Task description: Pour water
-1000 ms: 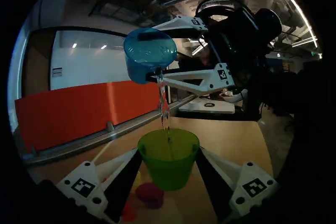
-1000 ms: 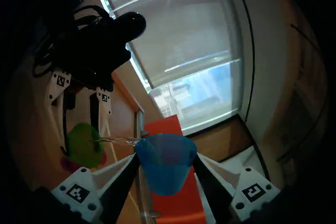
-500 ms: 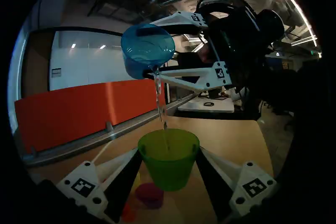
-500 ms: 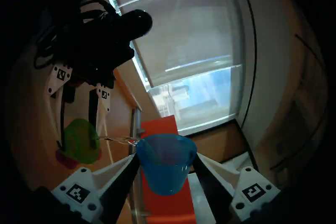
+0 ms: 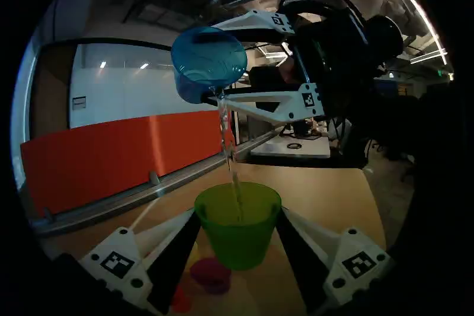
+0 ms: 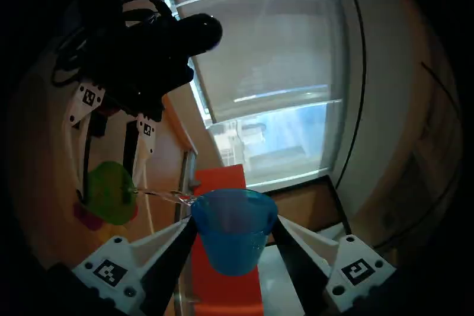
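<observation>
My left gripper (image 5: 239,216) pinched the green cup (image 5: 239,230); my right gripper (image 6: 234,224) pinched the tilted blue cup (image 6: 233,239) above, water (image 5: 227,138) falling in. A pink cup (image 5: 210,271) sat beneath on the table (image 5: 332,197).

No readable text. Black-and-white square markers (image 5: 116,264) on the fingers (image 5: 151,251), no characters; wall sign (image 5: 80,102) too small to read.

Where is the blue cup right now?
In the left gripper view the blue cup is upper centre, tipped in the right gripper, directly above the green cup, with a water stream falling from it into that cup.
</observation>
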